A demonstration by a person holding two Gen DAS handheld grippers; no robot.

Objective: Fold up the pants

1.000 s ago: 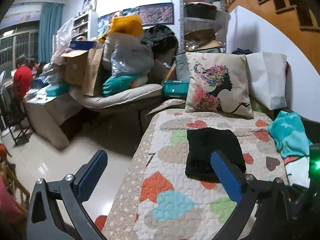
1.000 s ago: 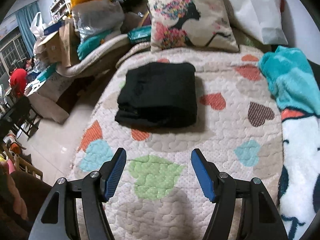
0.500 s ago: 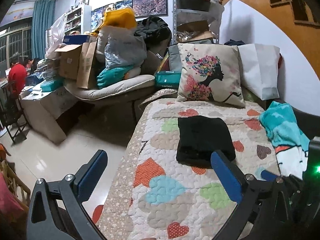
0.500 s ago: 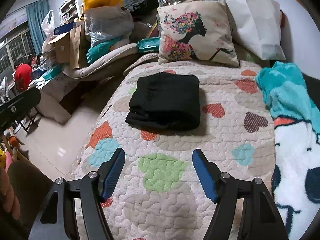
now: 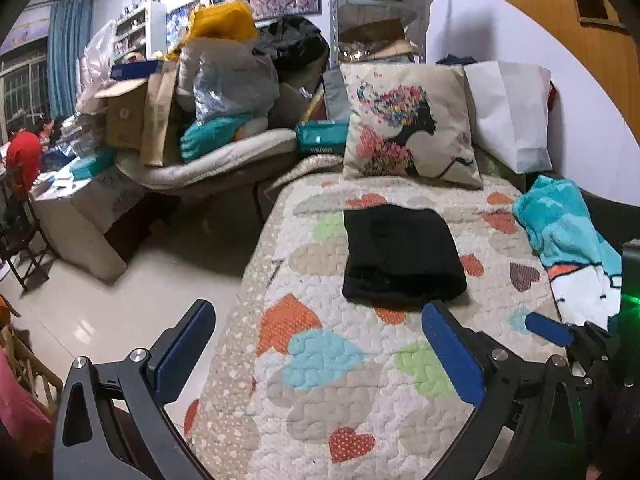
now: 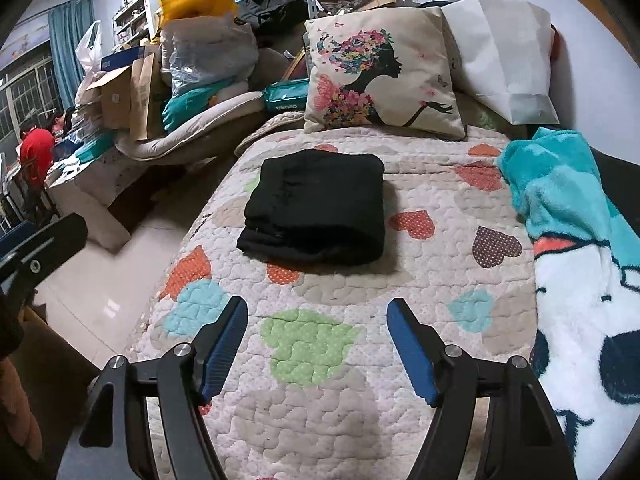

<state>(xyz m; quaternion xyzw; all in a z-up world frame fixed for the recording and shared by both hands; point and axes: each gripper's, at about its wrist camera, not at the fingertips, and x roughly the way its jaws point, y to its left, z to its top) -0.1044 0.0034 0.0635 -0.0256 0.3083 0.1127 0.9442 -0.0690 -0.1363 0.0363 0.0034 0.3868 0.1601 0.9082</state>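
Observation:
The black pants (image 5: 400, 256) lie folded into a compact rectangle on the heart-patterned quilt (image 5: 328, 360); they also show in the right wrist view (image 6: 316, 204). My left gripper (image 5: 316, 352) is open and empty, held above the quilt's near left edge, well short of the pants. My right gripper (image 6: 316, 344) is open and empty, over the quilt (image 6: 312, 344) in front of the pants. The right gripper's blue fingertip also shows in the left wrist view (image 5: 548, 330).
A printed cushion (image 6: 380, 76) and a white bag (image 6: 504, 56) stand behind the pants. A teal and white fleece blanket (image 6: 576, 248) lies along the right. Left of the bed is tiled floor (image 5: 120, 296) and a couch piled with boxes and bags (image 5: 192, 112).
Both grippers have drawn back from the folded pants, which now look farther away. Both stayed open and the pants have not moved.

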